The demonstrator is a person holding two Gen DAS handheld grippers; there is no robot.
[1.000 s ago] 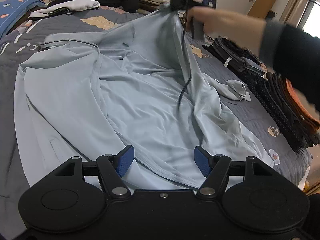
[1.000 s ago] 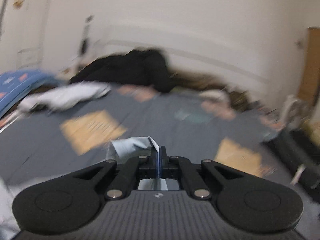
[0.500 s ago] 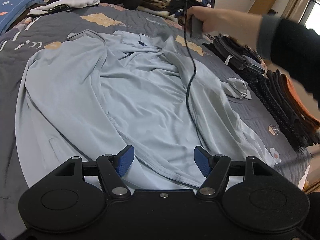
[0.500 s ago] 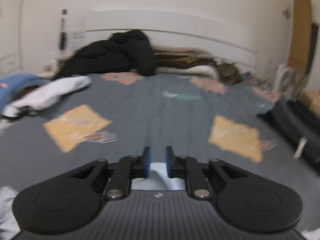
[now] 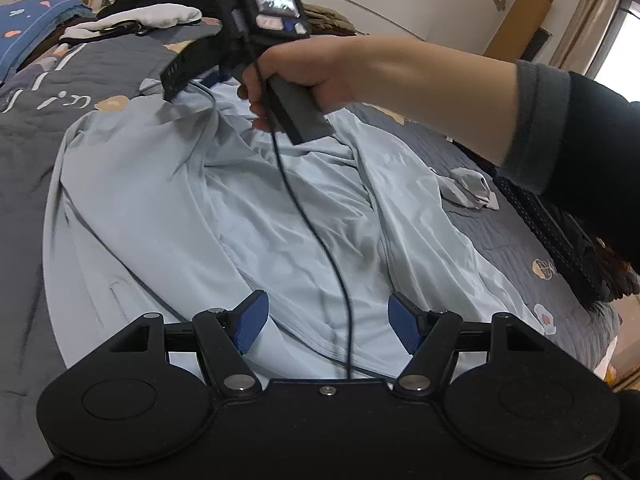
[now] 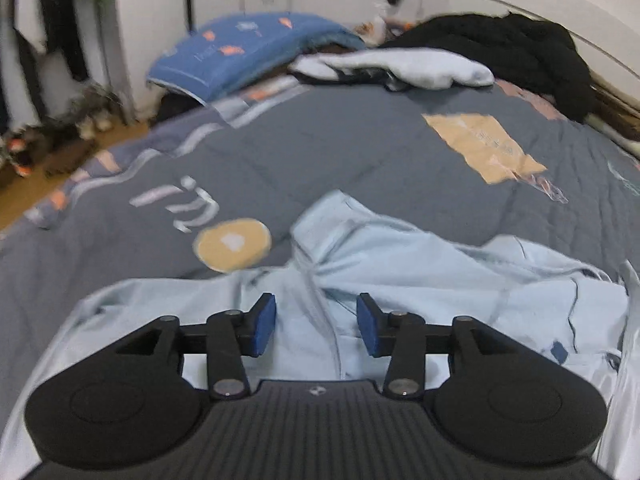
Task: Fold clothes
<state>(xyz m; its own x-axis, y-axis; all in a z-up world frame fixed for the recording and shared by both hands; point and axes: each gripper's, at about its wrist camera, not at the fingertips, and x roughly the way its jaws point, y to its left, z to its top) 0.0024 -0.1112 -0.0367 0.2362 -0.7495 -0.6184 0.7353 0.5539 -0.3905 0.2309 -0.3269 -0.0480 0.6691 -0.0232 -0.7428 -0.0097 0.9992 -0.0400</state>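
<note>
— Both grippers spread, gripping nothing?
— Confirmed. Left gripper (image 5: 327, 320) is hovering at the light-blue jacket's (image 5: 168, 200) hem; jacket is running toward twelve o'clock on the bed (image 6: 360, 152). Right gripper (image 6: 316, 324), nearer, is hovering over its collar (image 6: 320, 224).

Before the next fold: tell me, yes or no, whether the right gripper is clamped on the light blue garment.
No: the right gripper stands open over the light blue garment, nothing pinched between its blue pads.

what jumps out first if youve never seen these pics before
A big pale blue garment lies spread and rumpled across the grey quilt, filling the middle of both views. In the left wrist view, a bare forearm reaches in from the right, holding the right claw over the garment's far end, its cable trailing down across the cloth. Both claws are open, the left claw over the near hem.
</note>
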